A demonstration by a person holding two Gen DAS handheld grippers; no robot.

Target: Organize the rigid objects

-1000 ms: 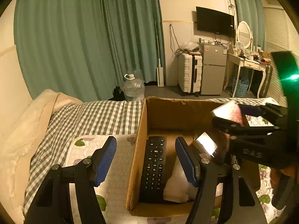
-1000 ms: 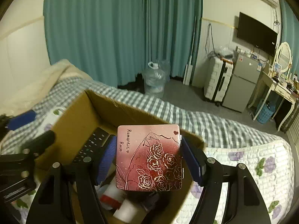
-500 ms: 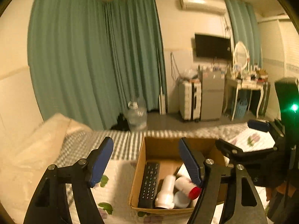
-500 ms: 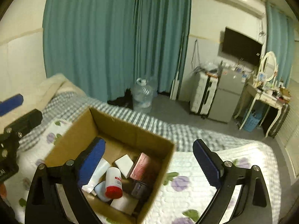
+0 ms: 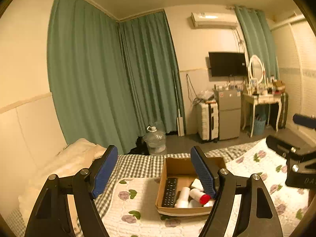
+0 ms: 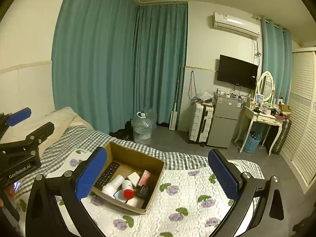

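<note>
An open cardboard box (image 6: 156, 164) sits on the bed. It holds a black remote (image 6: 107, 175), a white bottle (image 6: 113, 185), a red-capped bottle (image 6: 128, 192), a white block (image 6: 134, 176) and the pink rose box (image 6: 145, 175). The box also shows in the left wrist view (image 5: 178, 165) with the remote (image 5: 169, 191). My left gripper (image 5: 154, 171) is open and empty, held above and behind the box. My right gripper (image 6: 158, 174) is open and empty, raised above the box.
The bed has a floral quilt (image 6: 197, 197) and a checked blanket (image 6: 83, 136). A pillow (image 6: 59, 118) lies at the left. A water jug (image 6: 142, 127), suitcase (image 6: 200, 124), small fridge (image 6: 225, 126) and dressing table (image 6: 262, 118) stand beyond the bed.
My right gripper opened and let the pink rose box go into the cardboard box. Both grippers have pulled up and back from the box.
</note>
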